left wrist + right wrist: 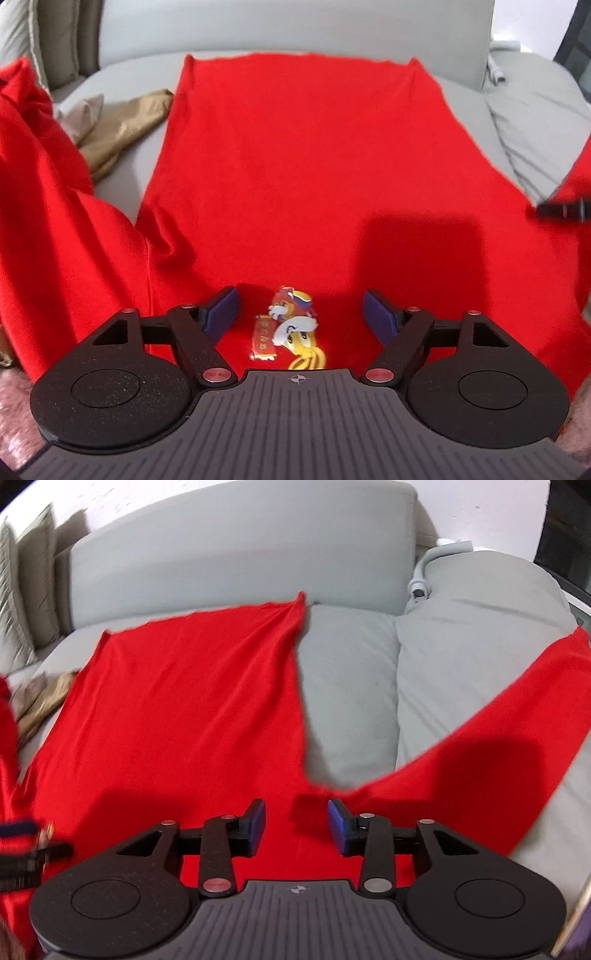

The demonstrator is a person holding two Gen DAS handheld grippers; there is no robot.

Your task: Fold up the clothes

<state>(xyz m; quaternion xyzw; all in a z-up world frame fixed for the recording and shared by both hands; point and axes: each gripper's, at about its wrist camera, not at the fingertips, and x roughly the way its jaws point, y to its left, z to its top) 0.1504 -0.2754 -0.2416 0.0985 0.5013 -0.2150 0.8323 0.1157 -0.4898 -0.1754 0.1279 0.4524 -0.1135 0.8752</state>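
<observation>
Red shirt lies spread flat on a grey sofa, hem edge toward the backrest, chest end nearest the cameras. Cartoon print on the chest sits right between the fingers of the left gripper. Left gripper jaws stand wide apart, blue pads clear of the cloth, nothing held. One sleeve is bunched up and raised on the left of the left wrist view; a tan cloth lies on the seat just beside the shirt's left edge.

Right wrist view: right gripper hovers over the red fabric near where the other sleeve branches off across a grey cushion. Its jaws are partly open, red fabric seen in the gap, pads not pressing on anything; can't tell whether the tips touch the cloth. Frame is motion-blurred. The left gripper shows dark at the left edge there, and the right gripper's tip shows at the right edge of the left wrist view. White cable fitting sits behind the cushion.
</observation>
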